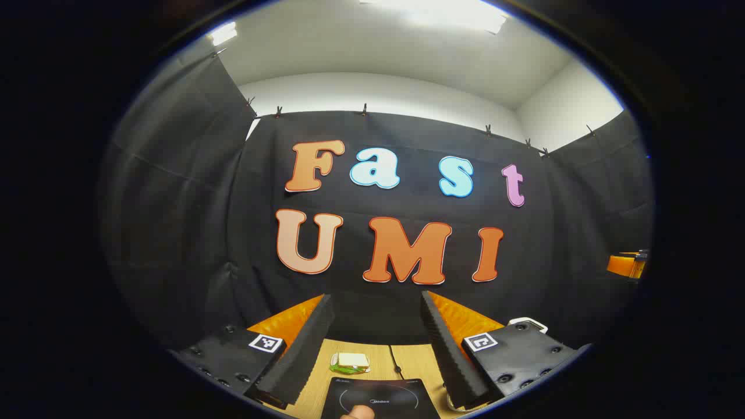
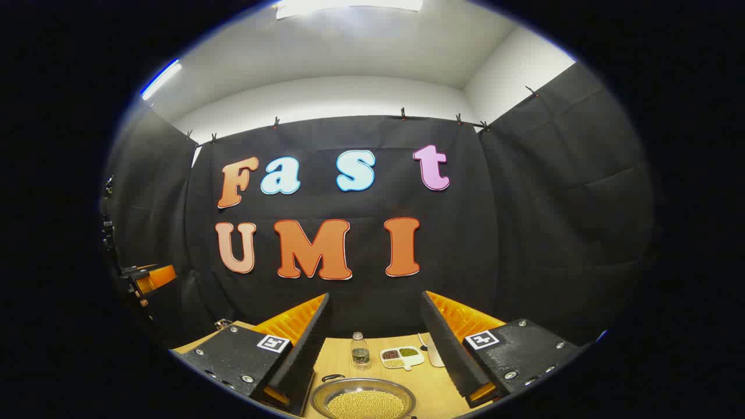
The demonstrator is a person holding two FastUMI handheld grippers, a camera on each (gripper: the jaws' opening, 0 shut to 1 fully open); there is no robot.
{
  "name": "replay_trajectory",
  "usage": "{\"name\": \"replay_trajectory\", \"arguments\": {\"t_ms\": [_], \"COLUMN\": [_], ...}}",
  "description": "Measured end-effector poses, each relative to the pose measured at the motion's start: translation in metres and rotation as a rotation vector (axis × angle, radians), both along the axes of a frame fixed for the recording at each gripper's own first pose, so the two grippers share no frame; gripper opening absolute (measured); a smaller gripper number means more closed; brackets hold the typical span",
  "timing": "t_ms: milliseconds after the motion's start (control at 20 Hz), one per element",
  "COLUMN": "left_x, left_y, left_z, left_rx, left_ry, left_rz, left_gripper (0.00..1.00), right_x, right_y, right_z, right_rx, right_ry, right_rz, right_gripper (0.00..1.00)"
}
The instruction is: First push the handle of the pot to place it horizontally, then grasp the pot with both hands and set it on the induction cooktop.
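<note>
My left gripper [image 1: 375,349] up high with jaws spread wide over the induction cooktop [image 1: 378,398], my right gripper [image 2: 375,343] jaws spread too, pot [image 2: 362,398] of beans on the bench [image 2: 419,378] just below

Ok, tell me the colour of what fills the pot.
Pale yellow beads or grains fill the pot, best seen in the right gripper view.

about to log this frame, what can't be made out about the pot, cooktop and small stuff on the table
- Pot, right gripper view: near side cut off by the bottom edge; handle mostly hidden.
- Induction cooktop, left gripper view: front cut off; panel marks too small.
- Green-and-white item, left gripper view: too small to identify.
- Divided dish, right gripper view: contents too small.
</note>
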State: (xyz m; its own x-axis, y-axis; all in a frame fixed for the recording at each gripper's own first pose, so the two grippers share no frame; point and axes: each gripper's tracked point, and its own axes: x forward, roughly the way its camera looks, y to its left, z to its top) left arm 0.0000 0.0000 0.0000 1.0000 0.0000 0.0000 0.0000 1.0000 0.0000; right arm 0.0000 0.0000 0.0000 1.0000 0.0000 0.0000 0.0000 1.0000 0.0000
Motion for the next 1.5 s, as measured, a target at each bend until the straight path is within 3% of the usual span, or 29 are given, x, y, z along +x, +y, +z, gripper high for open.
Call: {"name": "replay_trajectory", "arguments": {"t_ms": [1400, 1450, 1500], "left_x": [0.002, 0.003, 0.005], "left_y": [-0.012, -0.012, -0.011], "left_z": [-0.004, -0.006, -0.009], "left_rx": [0.049, 0.051, 0.05], "left_ry": [0.027, 0.03, 0.035], "left_rz": [0.001, 0.001, 0.002], "left_gripper": [0.98, 0.98, 0.99], "right_x": [0.01, 0.01, 0.01], "right_y": [-0.009, -0.008, -0.005], "right_z": [-0.024, -0.023, -0.024], "right_rx": [-0.009, -0.002, 0.005], "right_ry": [0.014, 0.012, 0.012], "right_rz": [0.018, 0.026, 0.038], "right_gripper": [0.93, 0.96, 0.87]}}
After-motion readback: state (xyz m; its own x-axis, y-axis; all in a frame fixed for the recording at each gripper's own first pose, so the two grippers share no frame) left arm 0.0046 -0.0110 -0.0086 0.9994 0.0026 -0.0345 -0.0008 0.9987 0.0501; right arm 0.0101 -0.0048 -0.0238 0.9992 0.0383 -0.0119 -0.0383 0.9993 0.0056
